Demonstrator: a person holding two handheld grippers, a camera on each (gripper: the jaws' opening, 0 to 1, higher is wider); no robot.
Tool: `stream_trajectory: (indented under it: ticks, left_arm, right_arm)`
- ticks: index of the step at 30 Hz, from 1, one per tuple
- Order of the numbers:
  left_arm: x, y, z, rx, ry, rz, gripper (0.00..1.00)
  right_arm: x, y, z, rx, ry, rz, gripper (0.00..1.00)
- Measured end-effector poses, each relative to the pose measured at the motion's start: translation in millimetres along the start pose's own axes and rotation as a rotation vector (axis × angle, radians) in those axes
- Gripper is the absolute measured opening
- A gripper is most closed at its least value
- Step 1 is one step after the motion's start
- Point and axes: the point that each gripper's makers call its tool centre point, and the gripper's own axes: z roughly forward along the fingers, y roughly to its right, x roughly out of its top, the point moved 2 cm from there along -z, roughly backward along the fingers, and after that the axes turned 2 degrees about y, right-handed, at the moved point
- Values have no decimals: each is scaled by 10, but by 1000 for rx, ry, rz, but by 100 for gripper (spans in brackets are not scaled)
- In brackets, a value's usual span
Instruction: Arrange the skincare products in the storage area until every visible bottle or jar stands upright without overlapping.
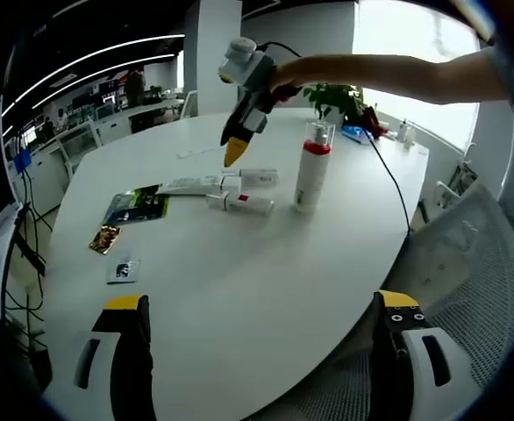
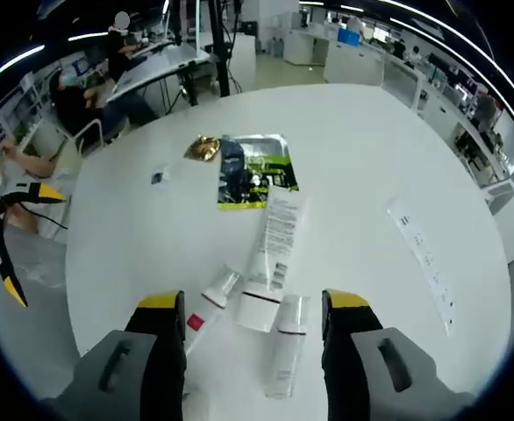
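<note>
With one bottle (image 1: 310, 168) already upright on the surface (image 1: 239, 289), the right tool (image 2: 253, 307), jaws apart and empty, is poised over the lying tubes (image 2: 266, 263), which must next be gripped and stood.

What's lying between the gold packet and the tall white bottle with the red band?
In the left gripper view, between gold packet and bottle lie a green sachet and several fallen white tubes.

The left gripper (image 1: 261, 309) has black jaws with yellow tips and white-grey housings at their bases. The right gripper (image 1: 237, 149), seen above the white table (image 1: 239, 281), has a white-grey body, black jaws, yellow tips and a black cable (image 1: 389, 175); the arm holding it is bare
</note>
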Motion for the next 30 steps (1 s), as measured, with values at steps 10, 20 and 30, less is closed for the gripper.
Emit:
stream_trajectory:
  ticks: [10,20,30]
  left_arm:
    - [-21,-22,6,9,-19,17,97]
    - [-34,-2,25,-12,-24,8,96]
    - [-53,9,35,-21,-37,13,95]
  right_arm:
    - [-35,71,236,1,-46,39,50]
    - [-85,130,427,-35,-95,59,44]
    - [-108,193,617,-45,-133,85,42]
